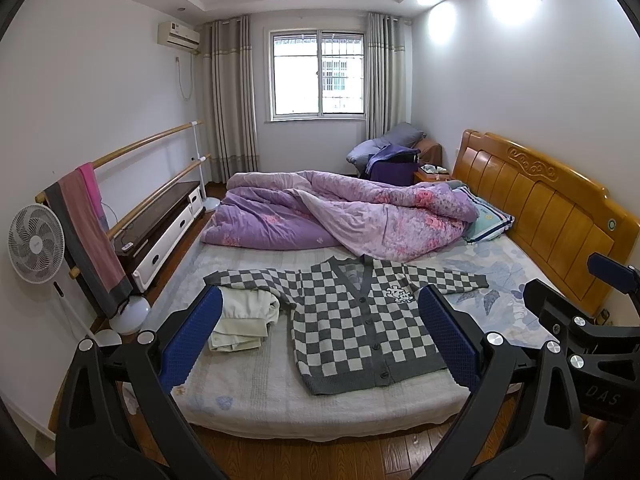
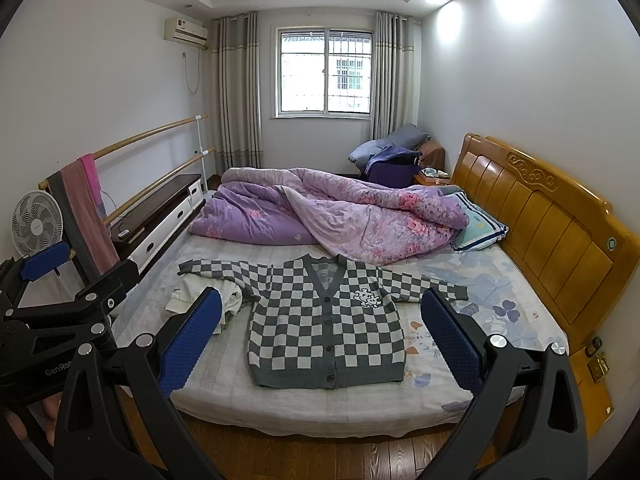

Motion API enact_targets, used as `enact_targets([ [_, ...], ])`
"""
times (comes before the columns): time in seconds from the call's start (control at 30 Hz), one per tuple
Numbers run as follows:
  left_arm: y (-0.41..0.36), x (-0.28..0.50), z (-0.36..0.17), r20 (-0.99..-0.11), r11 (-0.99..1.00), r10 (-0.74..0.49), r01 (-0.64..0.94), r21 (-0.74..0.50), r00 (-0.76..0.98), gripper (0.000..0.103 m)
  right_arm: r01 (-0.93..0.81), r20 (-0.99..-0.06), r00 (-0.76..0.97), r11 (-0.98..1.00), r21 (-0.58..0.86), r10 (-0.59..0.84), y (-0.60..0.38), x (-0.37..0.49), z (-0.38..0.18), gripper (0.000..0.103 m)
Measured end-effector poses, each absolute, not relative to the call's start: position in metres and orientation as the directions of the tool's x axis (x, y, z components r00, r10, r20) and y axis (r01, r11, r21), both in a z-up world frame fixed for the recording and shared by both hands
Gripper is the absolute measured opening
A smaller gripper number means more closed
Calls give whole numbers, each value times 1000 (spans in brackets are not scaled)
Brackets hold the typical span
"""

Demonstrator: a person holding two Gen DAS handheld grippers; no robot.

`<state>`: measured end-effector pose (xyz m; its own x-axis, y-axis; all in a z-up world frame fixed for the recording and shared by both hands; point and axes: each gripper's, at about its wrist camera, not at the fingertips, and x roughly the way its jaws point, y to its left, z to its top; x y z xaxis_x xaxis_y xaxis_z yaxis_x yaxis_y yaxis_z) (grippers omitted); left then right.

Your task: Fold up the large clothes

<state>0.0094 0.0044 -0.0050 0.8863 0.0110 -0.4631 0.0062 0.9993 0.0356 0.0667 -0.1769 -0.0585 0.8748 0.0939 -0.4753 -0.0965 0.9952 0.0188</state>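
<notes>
A grey-and-white checked cardigan lies flat and face up on the bed, sleeves spread out, hem toward me. A folded cream garment rests beside it on the left, partly under the left sleeve. My left gripper is open and held above the bed's near edge, with nothing between its blue pads. My right gripper is open too, also back from the cardigan and holding nothing. Each gripper shows at the edge of the other's view.
A crumpled purple floral quilt covers the far half of the bed, with a pillow by the wooden headboard. On the left stand a fan, a rail with hanging towels and a low cabinet. Wooden floor runs in front.
</notes>
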Motion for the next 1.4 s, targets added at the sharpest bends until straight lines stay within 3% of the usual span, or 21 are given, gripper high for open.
enact_targets([
  [0.87,14,67,-51,-511,1000,-3,10,11,860,98,-101,-516,852,995,17,95,-173,99,-72,96],
  [1.4,-43,213,-68,-575,991,131,-112,69,808,98,-223,-525,822,973,63,222,-235,247,-89,96],
])
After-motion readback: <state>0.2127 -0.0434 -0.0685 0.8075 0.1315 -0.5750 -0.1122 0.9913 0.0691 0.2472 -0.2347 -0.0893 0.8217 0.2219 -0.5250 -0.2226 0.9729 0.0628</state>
